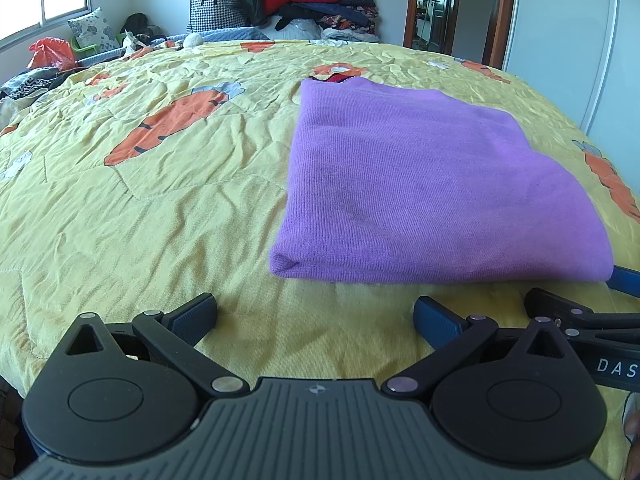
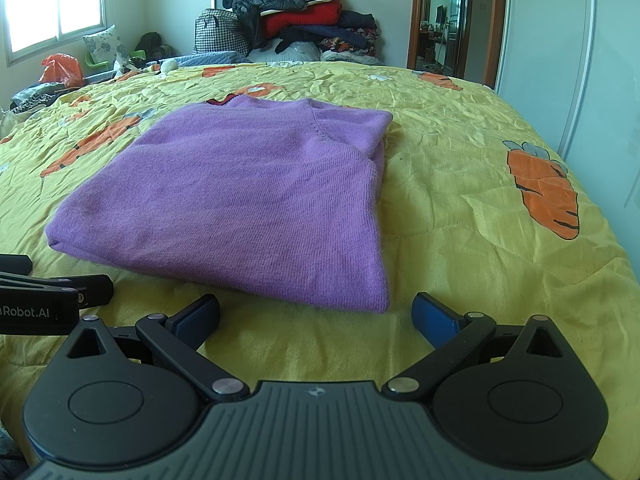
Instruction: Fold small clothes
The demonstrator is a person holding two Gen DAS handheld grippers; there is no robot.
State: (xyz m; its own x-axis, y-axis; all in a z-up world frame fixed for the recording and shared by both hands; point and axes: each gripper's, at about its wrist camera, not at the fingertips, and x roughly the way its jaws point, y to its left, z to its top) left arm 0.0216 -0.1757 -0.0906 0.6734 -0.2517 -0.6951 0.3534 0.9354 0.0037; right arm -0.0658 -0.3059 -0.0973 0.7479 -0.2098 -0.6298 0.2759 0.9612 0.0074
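Observation:
A purple knitted sweater (image 1: 420,184) lies folded into a flat rectangle on the yellow carrot-print bedspread (image 1: 140,200); a bit of red and dark fabric peeks out at its far edge. In the right wrist view the same sweater (image 2: 240,200) shows a folded sleeve seam along its right side. My left gripper (image 1: 316,316) stands open just short of the sweater's near left corner, holding nothing. My right gripper (image 2: 316,314) is open too, in front of the near right corner, empty. Each gripper's fingers appear at the edge of the other's view.
A heap of clothes and a houndstooth bag (image 2: 296,20) is stacked against the far wall. A pillow, an orange plastic bag (image 2: 60,68) and other items lie at the far left under the window. A doorway (image 2: 444,20) and a white wardrobe door (image 2: 560,60) stand at right.

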